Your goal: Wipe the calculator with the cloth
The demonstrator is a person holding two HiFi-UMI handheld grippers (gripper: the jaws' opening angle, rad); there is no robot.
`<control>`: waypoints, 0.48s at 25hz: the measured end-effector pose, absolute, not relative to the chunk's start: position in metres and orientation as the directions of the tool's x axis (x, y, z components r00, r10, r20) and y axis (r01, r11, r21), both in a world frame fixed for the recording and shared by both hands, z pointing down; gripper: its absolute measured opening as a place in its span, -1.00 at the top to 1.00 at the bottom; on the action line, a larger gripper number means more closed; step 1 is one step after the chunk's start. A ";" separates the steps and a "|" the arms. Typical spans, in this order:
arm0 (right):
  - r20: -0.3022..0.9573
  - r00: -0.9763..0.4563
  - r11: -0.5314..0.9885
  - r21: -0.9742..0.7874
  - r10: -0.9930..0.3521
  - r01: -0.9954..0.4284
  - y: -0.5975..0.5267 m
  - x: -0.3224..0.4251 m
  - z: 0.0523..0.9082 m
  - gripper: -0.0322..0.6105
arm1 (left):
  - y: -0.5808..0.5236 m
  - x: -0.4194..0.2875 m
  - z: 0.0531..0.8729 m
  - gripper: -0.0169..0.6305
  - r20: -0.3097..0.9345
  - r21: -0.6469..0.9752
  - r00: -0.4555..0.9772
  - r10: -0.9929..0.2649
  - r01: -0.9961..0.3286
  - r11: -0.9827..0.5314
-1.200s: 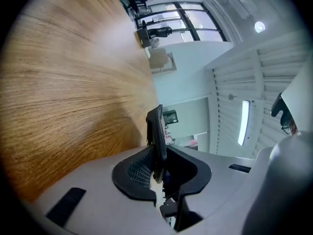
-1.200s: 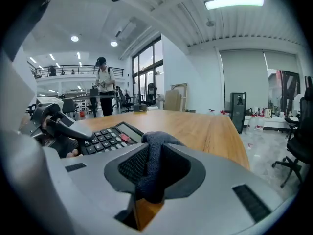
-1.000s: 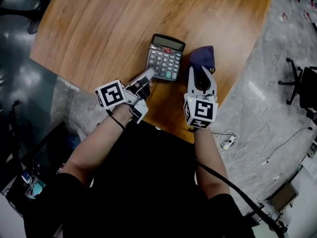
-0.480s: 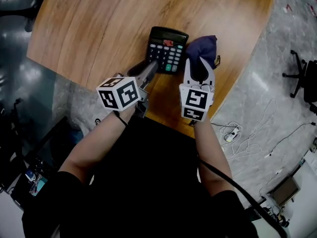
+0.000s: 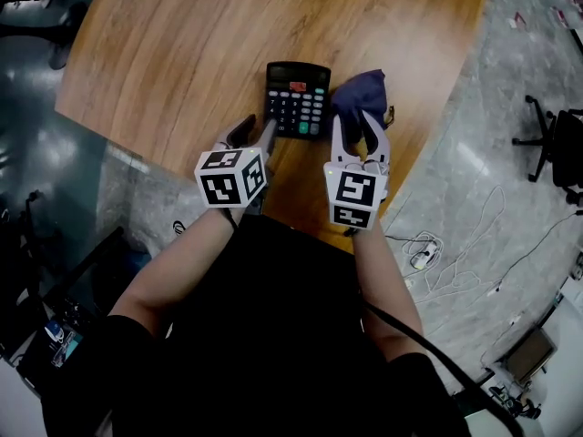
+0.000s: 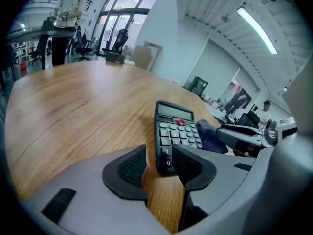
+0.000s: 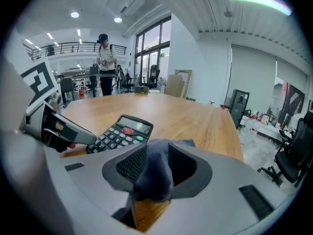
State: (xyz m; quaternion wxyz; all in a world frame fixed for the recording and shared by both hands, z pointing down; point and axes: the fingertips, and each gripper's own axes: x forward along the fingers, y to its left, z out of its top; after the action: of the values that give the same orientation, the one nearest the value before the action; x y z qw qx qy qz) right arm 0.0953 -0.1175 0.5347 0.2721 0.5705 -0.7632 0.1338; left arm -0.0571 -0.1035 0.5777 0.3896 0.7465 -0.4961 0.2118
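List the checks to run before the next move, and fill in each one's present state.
1. Cloth held in the right tool: ok. Its jaws have just been opening slightly, so the grip may be loosening.
2. Calculator flat and keys up on the table: ok.
3. Left tool bracing the calculator: not ok. Its jaws have just been opening, and the calculator's near end stands in the gap, unclamped.
4. Cloth over the keys: not ok. It sits beside the calculator's right edge.
5. Cloth showing beyond the right tool's tips to wipe with: ok.
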 end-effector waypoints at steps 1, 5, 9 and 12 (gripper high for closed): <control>0.551 -0.203 0.309 0.106 -0.810 -0.945 -0.116 0.095 0.524 0.60 | -0.104 -0.059 0.573 0.46 0.695 0.366 0.413 -0.589 -0.908 -0.205; 0.442 -0.216 0.291 0.110 -0.871 -0.950 -0.110 0.094 0.467 0.60 | -0.113 -0.060 0.528 0.52 0.597 0.327 0.424 -0.681 -0.904 -0.276; 0.301 -0.227 0.270 0.111 -0.926 -0.956 -0.094 0.091 0.396 0.64 | -0.116 -0.064 0.447 0.89 0.405 0.243 0.412 -0.816 -0.909 -0.339; 0.177 -0.250 0.267 0.082 -0.952 -0.960 -0.084 0.083 0.342 0.77 | -0.110 -0.062 0.384 0.92 0.232 0.215 0.432 -0.871 -0.896 -0.387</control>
State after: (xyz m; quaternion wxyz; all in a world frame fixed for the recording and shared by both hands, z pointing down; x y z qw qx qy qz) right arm 0.0831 -0.0843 0.3420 0.0957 0.6050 -0.7902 0.0212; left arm -0.0623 -0.1103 0.3837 0.1553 0.8319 -0.5312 0.0405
